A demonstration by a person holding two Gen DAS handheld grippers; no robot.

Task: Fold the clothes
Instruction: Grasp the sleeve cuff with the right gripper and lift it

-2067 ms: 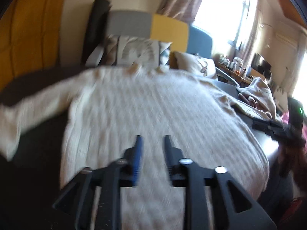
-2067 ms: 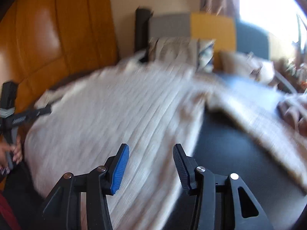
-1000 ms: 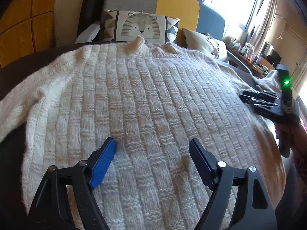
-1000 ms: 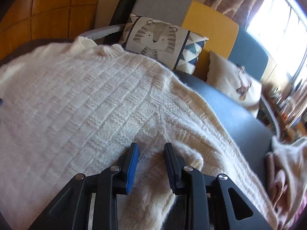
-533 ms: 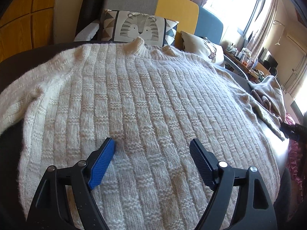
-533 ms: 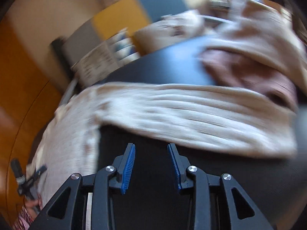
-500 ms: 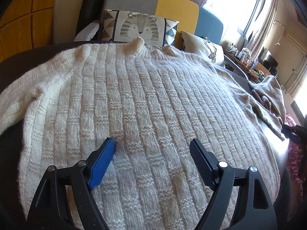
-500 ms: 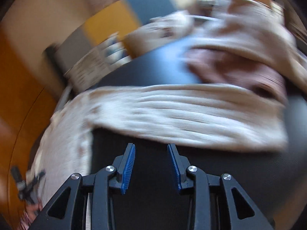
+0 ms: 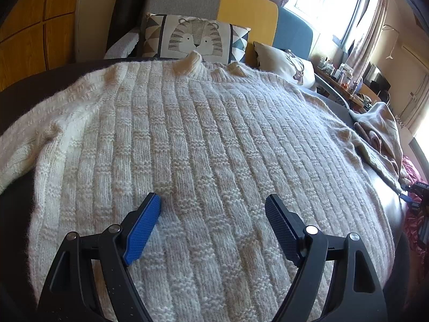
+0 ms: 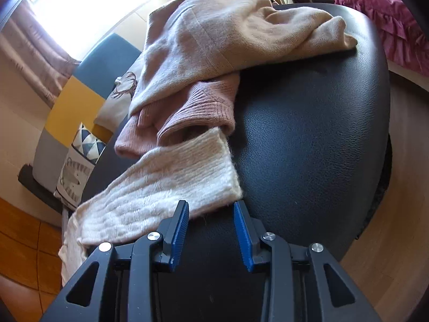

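Cream knit sweater (image 9: 203, 139) is spread flat, front/back up, over pretty much the whole dark leather ottoman (image 10: 308, 139), collar pointing at the far edge toward the sofa w/ the tiger cushion (image 9: 195, 39). One sleeve trails off toward the left edge in the left wrist view.

Left gripper (image 9: 213, 209) hovers over the lower middle of the sweater body, jaws spread wide, nothing in them. Can't tell if the tips touch the knit or sit just above it.

Right gripper (image 10: 210, 214) is at the other sleeve (image 10: 161, 187), which runs out toward the ottoman's right edge. Jaws parted w/ a moderate gap, not gripping anything; the cuff's corner sits just beyond the tips, right around the gap btw them, and the left finger (image 10: 179, 230) overlaps the sleeve's near edge.

Just past the cuff there's a pile of other clothes: a pink ribbed knit (image 10: 198, 107) touching the cuff end, and a beige garment (image 10: 228, 32) bunched on top of it, near the far right corner.
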